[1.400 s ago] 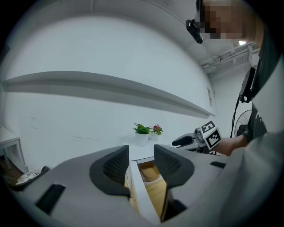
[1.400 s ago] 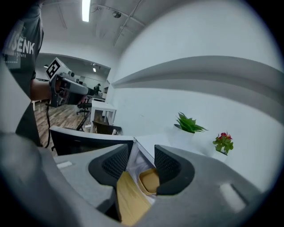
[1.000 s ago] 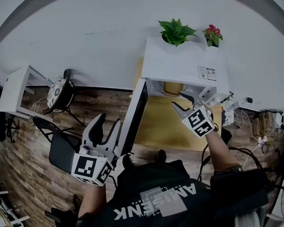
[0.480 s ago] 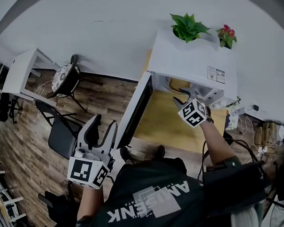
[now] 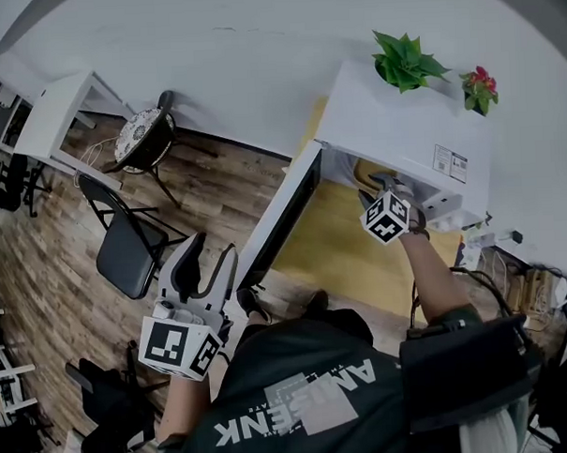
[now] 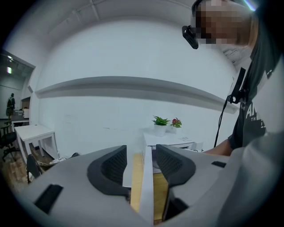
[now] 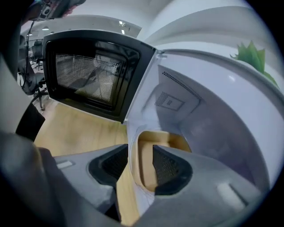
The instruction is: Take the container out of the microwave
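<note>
Two hand-held grippers are raised, and the right hand-held gripper (image 7: 140, 154) reaches into the open microwave (image 7: 199, 111) with its jaws parted. The near rim of the tan container (image 7: 160, 137) shows in the gap between the pads, and neither pad is clearly pressing on it. The container sits on the floor of the microwave's cavity, toward the front. The door (image 7: 88, 75) is swung wide to the left, its mesh window turned toward the right gripper view, over the yellow wooden surface (image 7: 75, 131) that carries the microwave. The left hand-held gripper (image 6: 141, 154) is held low, well apart from the microwave, with its jaws also spread and nothing between them; the door's edge only shows far off through the gap. In the head view a green plant (image 5: 406, 61) and a red-flowered plant (image 5: 479, 86) stand on the microwave's white top, near the wall. A black folding chair (image 5: 130, 256) stands on the wood floor (image 5: 50, 250) to the left of the door, with a round patterned seat (image 5: 139, 141) and a white desk (image 5: 54, 123) beyond it
</note>
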{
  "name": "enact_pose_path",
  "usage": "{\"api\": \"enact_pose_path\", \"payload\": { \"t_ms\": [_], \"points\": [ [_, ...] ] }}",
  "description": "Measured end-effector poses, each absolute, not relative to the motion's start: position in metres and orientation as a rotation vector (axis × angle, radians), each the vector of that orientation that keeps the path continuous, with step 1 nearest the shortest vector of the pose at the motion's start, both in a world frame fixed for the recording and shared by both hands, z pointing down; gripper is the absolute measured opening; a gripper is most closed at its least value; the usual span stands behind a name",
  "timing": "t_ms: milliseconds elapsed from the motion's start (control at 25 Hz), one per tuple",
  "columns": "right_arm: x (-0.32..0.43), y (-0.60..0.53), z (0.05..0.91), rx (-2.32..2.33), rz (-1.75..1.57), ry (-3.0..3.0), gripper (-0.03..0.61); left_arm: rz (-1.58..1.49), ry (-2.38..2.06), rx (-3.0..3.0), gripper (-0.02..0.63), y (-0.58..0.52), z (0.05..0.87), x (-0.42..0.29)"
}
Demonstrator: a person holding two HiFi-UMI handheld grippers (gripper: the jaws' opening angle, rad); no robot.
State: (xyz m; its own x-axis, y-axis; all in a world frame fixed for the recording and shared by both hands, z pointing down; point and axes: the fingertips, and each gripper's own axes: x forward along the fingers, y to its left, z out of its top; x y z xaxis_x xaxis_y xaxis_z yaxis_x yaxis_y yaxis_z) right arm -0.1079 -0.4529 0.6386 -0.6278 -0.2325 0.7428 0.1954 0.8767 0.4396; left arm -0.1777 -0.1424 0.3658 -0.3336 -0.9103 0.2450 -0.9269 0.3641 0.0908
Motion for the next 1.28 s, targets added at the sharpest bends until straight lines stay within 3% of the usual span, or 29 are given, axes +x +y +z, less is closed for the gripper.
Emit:
{"api": "enact_pose_path", "payload": {
  "t_ms": [240,480,600,1280],
  "points": [
    [-0.118,-0.456,0.662,-0.028,-0.679,-2.074,0.166,0.107,-2.42,1.57,0.19,-0.136,0.367,-0.184],
    [-0.121,-0.461,0.676,-0.032,-0.738,-1.999,0.126,0.106,-2.424,1.546,0.19,-0.131,0.368,-0.19],
    [-0.123,-0.463,0.676,-0.026,-0.753,-1.982,0.071,0.111,-2.415,1.553,0.19,-0.131,0.37,-0.192],
    [-0.117,-0.429,0.651,-0.022,-0.63,-2.056,0.014,0.145,-2.295,1.711,0.19,-0.146,0.371,-0.199]
  ]
}}
